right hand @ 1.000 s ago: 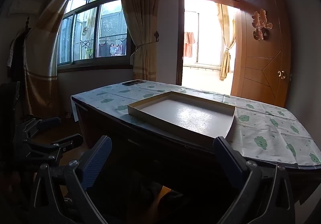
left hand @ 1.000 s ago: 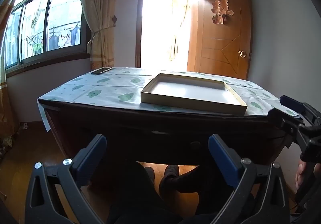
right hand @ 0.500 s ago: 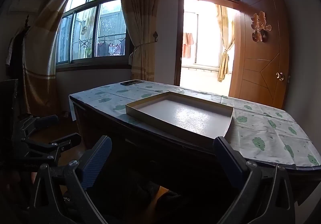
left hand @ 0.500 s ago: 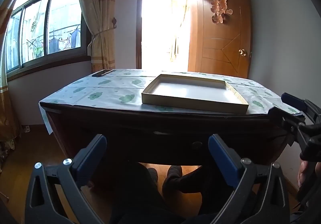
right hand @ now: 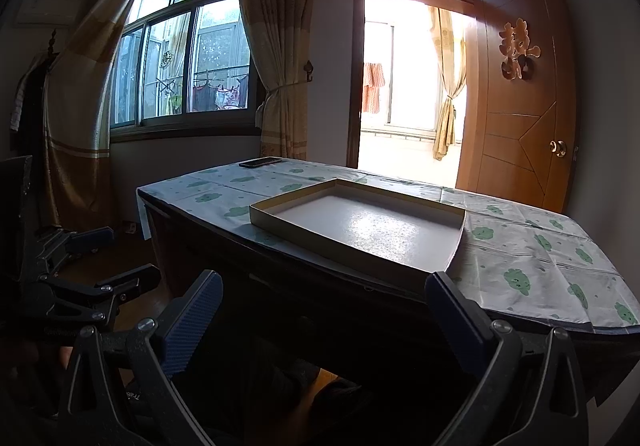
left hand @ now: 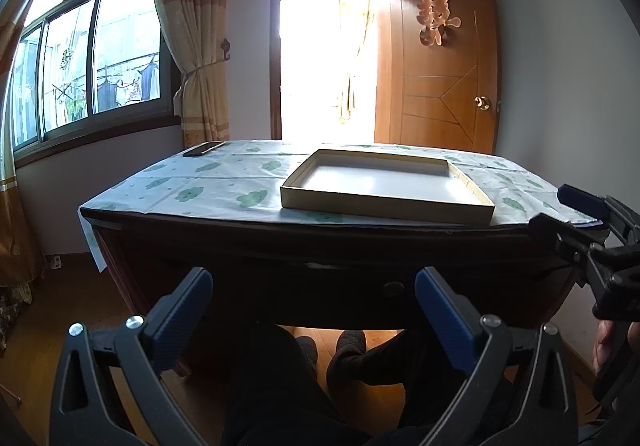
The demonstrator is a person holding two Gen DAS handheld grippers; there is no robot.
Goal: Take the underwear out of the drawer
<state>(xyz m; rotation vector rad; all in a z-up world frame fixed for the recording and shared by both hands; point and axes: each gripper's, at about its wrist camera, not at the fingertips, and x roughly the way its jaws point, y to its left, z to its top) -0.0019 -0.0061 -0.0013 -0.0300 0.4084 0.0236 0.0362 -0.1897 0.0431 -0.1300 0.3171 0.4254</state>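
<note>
While both sat low in frame before the dark counter [left hand: 360,242], the left gripper [left hand: 312,310] and right gripper [right hand: 324,310] were spread wide, holding nothing. Drawer [left hand: 392,286] with round knob sat shut, lower center of left view; underwear not visible. Shallow box lid [left hand: 384,186] lay on the green-print cloth [left hand: 224,182], phone [left hand: 203,148] at far left corner.
</note>
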